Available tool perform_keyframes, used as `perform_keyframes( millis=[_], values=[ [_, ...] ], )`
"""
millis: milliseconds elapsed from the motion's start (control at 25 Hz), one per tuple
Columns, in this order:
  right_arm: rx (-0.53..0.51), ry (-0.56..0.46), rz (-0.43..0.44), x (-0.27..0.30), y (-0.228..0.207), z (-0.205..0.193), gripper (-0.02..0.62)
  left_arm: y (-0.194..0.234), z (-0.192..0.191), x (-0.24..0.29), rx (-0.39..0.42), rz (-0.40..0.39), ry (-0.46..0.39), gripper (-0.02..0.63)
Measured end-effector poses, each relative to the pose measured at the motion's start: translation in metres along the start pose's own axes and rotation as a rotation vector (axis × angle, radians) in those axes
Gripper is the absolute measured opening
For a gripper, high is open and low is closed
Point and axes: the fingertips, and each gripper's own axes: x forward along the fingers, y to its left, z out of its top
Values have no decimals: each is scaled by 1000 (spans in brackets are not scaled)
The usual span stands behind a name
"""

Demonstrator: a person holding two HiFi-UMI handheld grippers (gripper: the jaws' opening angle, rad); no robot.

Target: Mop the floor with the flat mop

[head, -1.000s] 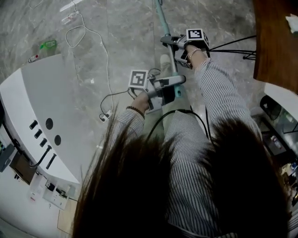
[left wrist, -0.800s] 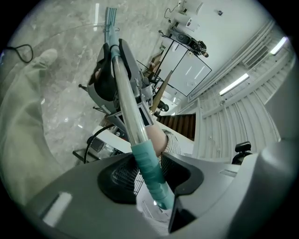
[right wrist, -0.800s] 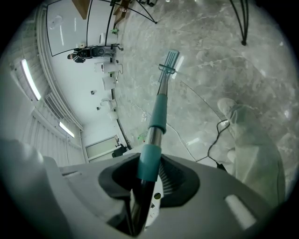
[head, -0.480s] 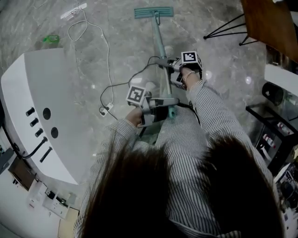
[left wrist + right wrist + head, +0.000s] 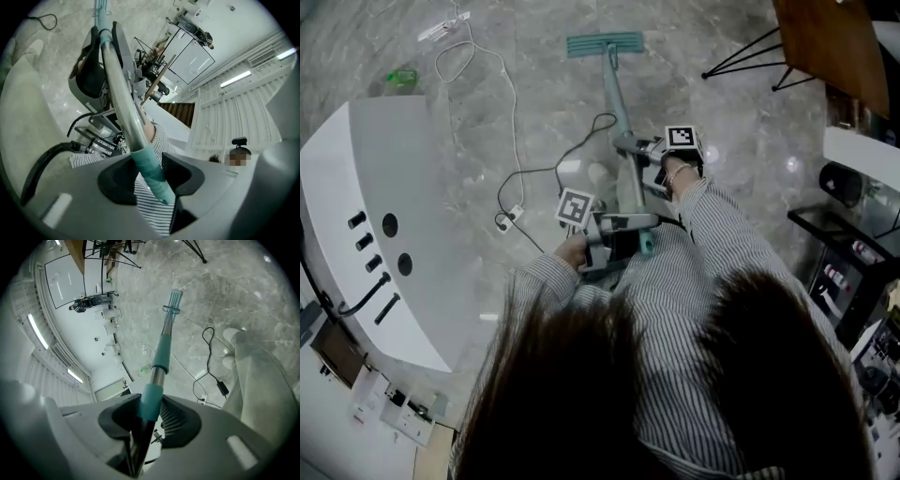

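Observation:
The flat mop lies with its teal head on the grey marble floor, and its handle slants back toward me. My right gripper is shut on the handle about halfway up. My left gripper is shut on the teal grip near the handle's top end. In the left gripper view the teal grip end sits clamped in my left gripper. The right gripper view looks down the handle to the mop head, with my right gripper closed round a teal collar.
A white curved console fills the left side. A white cable and a black cable run across the floor to a plug block. A wooden table on black legs and dark shelving stand at the right.
The mop head has come into view at the top and slid nearer to me. Both grippers have drawn back toward my body, still shut on the handle.

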Motion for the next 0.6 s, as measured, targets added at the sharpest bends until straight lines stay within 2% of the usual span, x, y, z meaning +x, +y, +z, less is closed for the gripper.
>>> perform_keyframes(
  millis=[320,480,600],
  values=[
    [-81,67,-50,1,-15,3,123,15,0,0,-21,16,1,155],
    [-56,52,-30,3,-15,2,122,20,1,-1,-30,24,-3,150],
    [-4,29,16,4,-13,-3,114,25,1,-2,-44,34,-13,146]
  ],
)
